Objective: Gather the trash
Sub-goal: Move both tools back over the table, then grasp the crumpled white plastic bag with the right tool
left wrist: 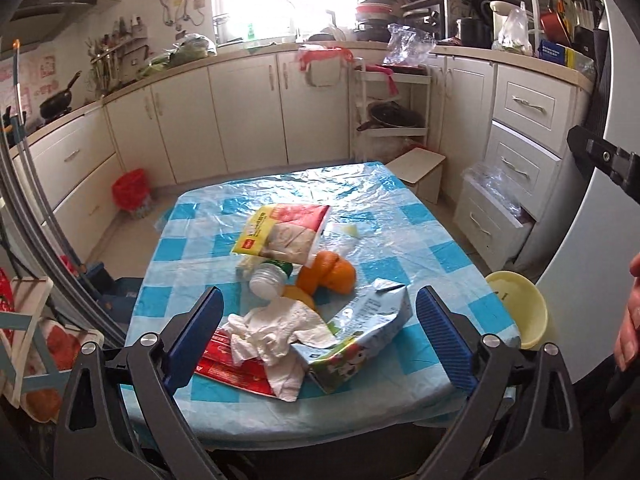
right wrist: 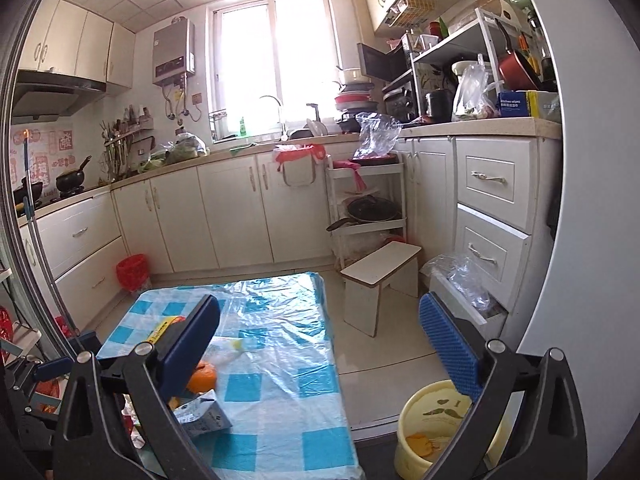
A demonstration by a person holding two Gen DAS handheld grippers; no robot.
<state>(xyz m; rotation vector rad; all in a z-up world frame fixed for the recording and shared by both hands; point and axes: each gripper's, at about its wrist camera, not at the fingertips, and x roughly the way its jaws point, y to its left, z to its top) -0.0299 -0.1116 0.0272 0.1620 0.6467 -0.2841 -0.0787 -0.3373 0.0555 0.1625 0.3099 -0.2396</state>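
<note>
While hovering over the checked table, left tongs spread wide above crumpled tissue, milk carton, orange peel, right tongs released, empty, yellow bin below.

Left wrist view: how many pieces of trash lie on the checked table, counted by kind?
Snack bags: 2, yellow and red bag, red wrapper
Crumpled tissue: 1
Milk carton: 1
Plastic bottle: 1
Orange peel: 2, large piece, small piece
Total: 7
</note>
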